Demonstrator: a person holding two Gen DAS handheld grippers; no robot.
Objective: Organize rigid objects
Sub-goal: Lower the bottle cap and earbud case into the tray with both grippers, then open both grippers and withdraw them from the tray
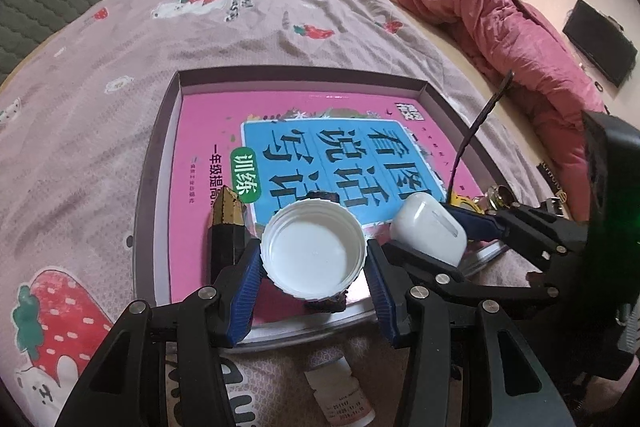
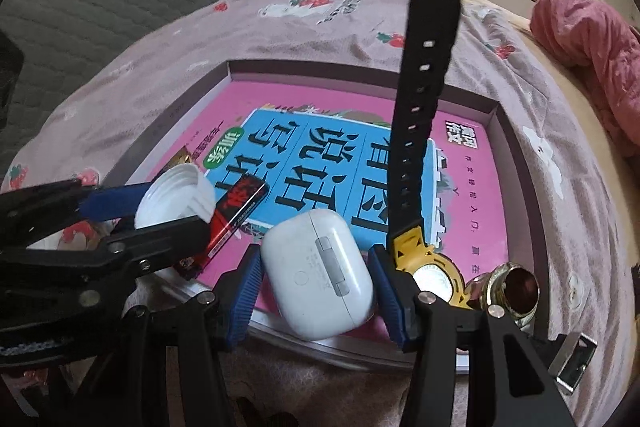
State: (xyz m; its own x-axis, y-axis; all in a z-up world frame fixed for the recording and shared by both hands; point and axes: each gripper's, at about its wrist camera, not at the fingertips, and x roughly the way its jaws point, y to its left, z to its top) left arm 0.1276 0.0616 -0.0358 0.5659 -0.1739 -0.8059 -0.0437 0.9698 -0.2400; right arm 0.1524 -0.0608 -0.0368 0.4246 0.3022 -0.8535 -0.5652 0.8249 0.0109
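Two grips | left gripper (image 1: 314, 259) clamped on cap (image 1: 314, 251), right gripper (image 2: 314, 279) clamped on earbud case (image 2: 320, 271) | both over tray (image 1: 160, 147) near edge | lower gently, set flat, clear of watch (image 2: 432, 275), then release

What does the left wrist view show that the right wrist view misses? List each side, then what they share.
Left wrist only: the inside of the white cap, and a wall screen.
Right wrist only: the watch's yellow case, a gold-rimmed cup, and a metal clip.
Shared: the earbud case, the pink book in the tray, and the strawberry sheet.
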